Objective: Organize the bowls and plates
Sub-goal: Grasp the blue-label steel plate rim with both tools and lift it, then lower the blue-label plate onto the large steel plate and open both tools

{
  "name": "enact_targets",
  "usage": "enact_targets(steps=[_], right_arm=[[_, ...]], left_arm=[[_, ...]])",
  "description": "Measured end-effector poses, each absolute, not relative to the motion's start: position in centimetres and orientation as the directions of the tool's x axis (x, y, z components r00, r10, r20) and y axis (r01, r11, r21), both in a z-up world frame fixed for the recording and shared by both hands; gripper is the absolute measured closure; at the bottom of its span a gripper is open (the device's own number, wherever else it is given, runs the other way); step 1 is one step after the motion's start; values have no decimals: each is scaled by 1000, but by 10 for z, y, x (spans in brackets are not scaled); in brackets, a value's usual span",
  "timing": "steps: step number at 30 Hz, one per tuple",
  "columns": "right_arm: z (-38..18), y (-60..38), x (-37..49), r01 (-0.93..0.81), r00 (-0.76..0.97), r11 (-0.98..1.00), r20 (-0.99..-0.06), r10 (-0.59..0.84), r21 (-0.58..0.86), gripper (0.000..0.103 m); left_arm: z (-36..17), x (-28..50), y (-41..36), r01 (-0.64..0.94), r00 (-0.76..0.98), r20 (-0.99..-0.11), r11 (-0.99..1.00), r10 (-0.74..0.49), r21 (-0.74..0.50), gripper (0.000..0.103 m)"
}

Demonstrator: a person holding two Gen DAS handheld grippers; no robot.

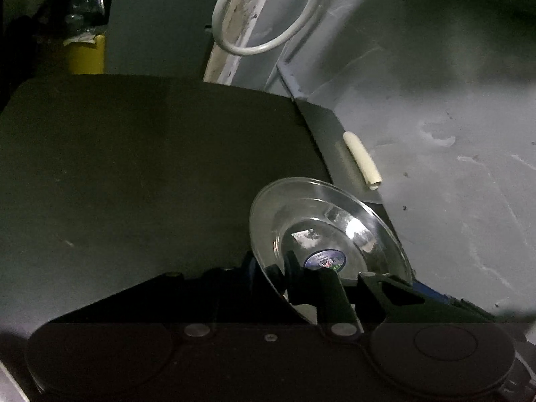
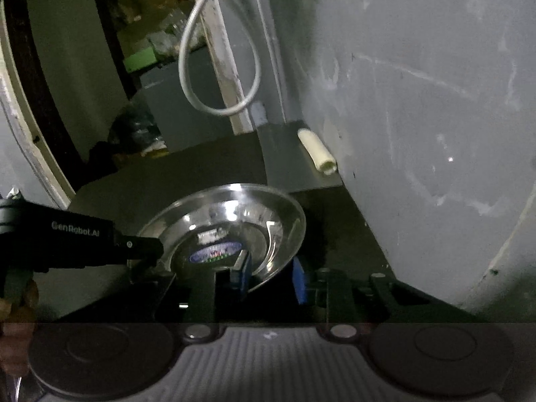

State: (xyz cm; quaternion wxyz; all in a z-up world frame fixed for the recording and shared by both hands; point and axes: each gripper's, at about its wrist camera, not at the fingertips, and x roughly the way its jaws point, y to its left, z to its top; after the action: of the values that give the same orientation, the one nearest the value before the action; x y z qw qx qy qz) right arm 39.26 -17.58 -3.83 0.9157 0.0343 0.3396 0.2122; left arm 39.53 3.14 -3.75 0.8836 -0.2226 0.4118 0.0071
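Note:
A shallow steel bowl (image 1: 335, 221) (image 2: 234, 214) with an oval sticker in its middle rests on a dark table (image 1: 134, 167) (image 2: 335, 234), close to the table's right edge. My left gripper (image 1: 283, 269) is shut on the bowl's left rim, one finger inside and one beneath. In the right wrist view it reaches in from the left (image 2: 147, 251). My right gripper (image 2: 271, 271) grips the near right rim, with one blue pad against the inner wall and the other on the outside. Its dark finger (image 1: 378, 279) also shows in the left wrist view.
A grey wall (image 1: 452, 134) (image 2: 418, 100) stands directly right of the table. A short cream tube (image 1: 361, 160) (image 2: 318, 154) lies at the wall's foot. A white cable loop (image 1: 261, 47) (image 2: 217, 107) hangs behind. A yellow container (image 1: 85, 57) stands far left. A hand (image 2: 20, 298) holds the left gripper.

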Motion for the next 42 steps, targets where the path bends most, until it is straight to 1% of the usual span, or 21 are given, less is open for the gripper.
enact_targets(steps=[9,13,19,22,32,42], right_arm=[[-4,-182,349,-434,722,879,-506,472,200,74],[12,-182,326,-460,724,867,-484,492,193,74],[28,-181,289,-507,706,843,-475,526,179,74],[28,-180,272,-528,694,832,-480,537,168,74],[19,-181,213,-580,622,797,-541,566,167,74],[1,-176,182,-595,558,783,-609,564,181,73]], left_arm=[[3,344,30,-147,746,-648,913,-151,-381,84],[18,315,28,-119,768,-625,926,-143,-359,83],[32,277,31,-110,770,-623,933,-139,-343,81],[33,254,31,-117,764,-632,935,-131,-335,80],[17,186,32,-155,716,-686,927,-133,-342,78],[-8,151,34,-196,653,-748,928,-118,-317,76]])
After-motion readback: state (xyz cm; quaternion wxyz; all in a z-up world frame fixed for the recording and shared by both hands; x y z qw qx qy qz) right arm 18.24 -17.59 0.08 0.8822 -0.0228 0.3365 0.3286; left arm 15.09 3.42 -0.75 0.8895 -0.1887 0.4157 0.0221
